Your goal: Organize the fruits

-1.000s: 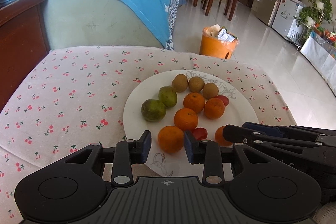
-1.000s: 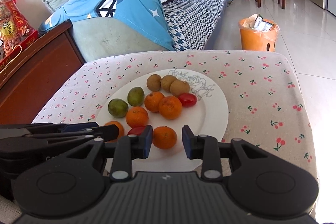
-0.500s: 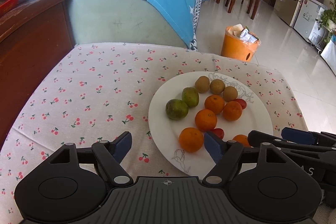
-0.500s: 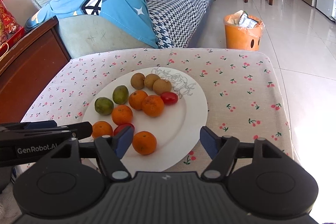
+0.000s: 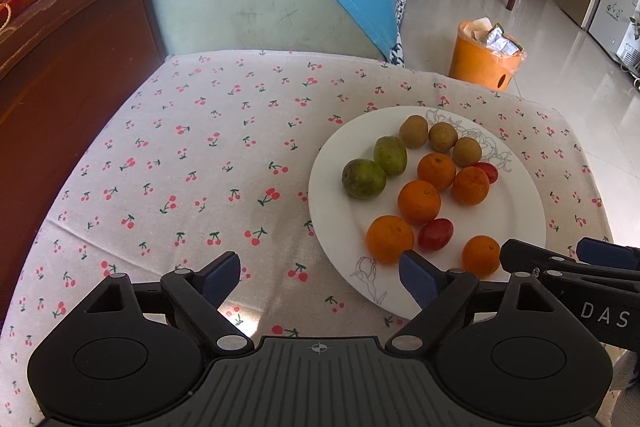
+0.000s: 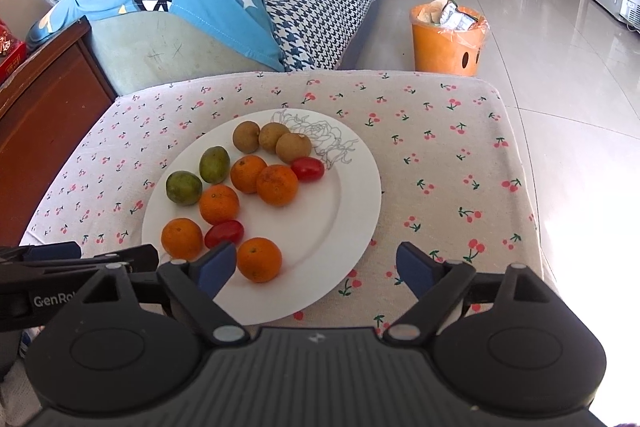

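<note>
White plate [image 6: 352, 211] of fruit on cherry-print bench [image 5: 192, 163], five oranges [image 6: 259, 259], two tomatoes [image 6: 224, 233], two green fruits [image 6: 183, 187], three brown fruits [image 6: 273, 137], left gripper [image 5: 320, 277] and right gripper [image 6: 316, 267] near plate's front rim, jaws opening, nothing between them

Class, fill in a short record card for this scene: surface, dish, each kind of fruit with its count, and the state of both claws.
surface: cherry-print cloth
dish: white plate, flower drawing on rim
oranges: five, e.g. nearest orange
green fruits: two, side by side
brown fruits: three in a row at far side
red tomatoes: two, e.g.
left claw: jaws opening, nothing between them
right claw: jaws opening, holding nothing
</note>
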Motion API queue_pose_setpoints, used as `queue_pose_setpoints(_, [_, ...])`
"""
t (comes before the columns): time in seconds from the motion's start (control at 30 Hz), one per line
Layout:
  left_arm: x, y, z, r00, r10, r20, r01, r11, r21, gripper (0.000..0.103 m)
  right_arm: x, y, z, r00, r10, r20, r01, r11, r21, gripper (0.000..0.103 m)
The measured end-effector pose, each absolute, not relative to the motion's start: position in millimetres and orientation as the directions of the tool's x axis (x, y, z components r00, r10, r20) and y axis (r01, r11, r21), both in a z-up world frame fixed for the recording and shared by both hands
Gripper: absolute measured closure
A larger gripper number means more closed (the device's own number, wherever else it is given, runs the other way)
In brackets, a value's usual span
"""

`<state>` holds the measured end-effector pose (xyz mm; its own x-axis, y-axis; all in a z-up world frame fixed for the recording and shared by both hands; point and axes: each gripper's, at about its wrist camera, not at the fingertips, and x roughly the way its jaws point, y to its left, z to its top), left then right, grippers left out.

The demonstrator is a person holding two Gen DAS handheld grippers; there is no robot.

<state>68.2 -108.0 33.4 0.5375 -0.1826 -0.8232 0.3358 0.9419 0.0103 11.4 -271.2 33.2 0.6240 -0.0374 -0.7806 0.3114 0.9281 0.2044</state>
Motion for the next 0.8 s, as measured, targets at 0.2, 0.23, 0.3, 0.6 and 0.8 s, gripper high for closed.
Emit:
queue_pose_setpoints(0.2, [68,-111,31,0.517,-0.151,-0.843,0.323,0.946,0.029,0.013,13,-273,33,0.589,-0.059,-0.806,0.341,0.922,0.182,0.01])
queue_pose_setpoints(0.23, [68,-111,31,0.514,-0.147,-0.845,0.32,0.947,0.03,0.013,14,-274,33,0.584,-0.06,-0.809,0.345,0.921,0.181,0.009])
queue_pose_setpoints(0.3, [69,-112,30,0.51,-0.14,-0.849,0.317,0.948,0.035,0.013,14,-275,32,0.577,-0.065,-0.814,0.356,0.917,0.179,0.009])
queue_pose_setpoints(0.6, [74,-113,30,0.494,-0.107,-0.863,0.297,0.954,0.052,0.01,23,-275,31,0.509,-0.105,-0.854,0.407,0.904,0.131,0.008])
queue_pose_setpoints(0.8, [77,-112,29,0.488,-0.08,-0.869,0.287,0.955,0.073,0.01,27,-267,29,0.491,-0.103,-0.865,0.403,0.907,0.12,0.008])
